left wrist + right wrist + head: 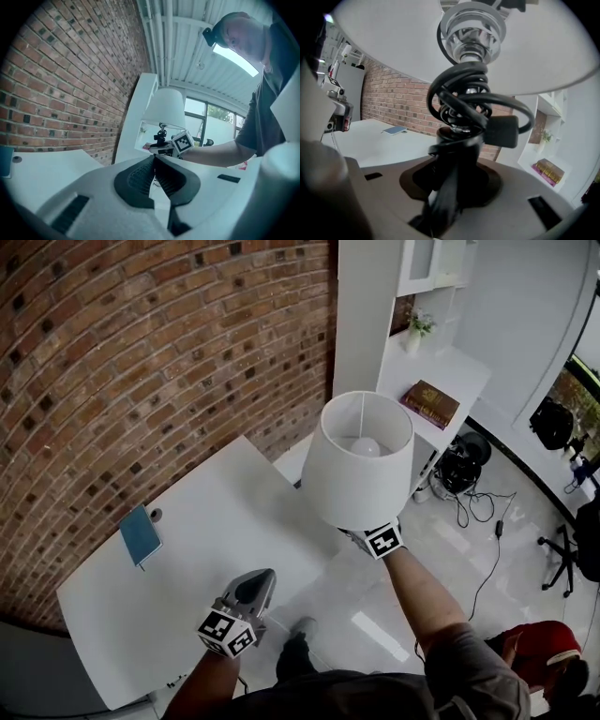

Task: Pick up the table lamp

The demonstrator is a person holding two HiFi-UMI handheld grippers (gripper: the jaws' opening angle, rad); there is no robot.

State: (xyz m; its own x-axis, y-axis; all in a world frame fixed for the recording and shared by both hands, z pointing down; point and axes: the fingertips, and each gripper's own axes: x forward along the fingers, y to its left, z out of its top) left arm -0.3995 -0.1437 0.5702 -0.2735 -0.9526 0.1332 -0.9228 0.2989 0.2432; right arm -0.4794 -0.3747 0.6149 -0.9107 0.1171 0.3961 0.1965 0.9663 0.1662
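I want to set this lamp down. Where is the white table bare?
The table is bare from the blue notebook by the brick wall across to the corner by the lamp. Only the notebook's end, with a small round thing beside it, is taken; the left gripper hovers over the near edge.

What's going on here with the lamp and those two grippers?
A person holds a two-jaw gripper in each hand. The right gripper is clamped on the stem of the table lamp, with the black cord coiled round that stem, and holds the lamp in the air, clear of the white table. The left gripper is shut and empty, over the table. A blue notebook lies near the brick wall.
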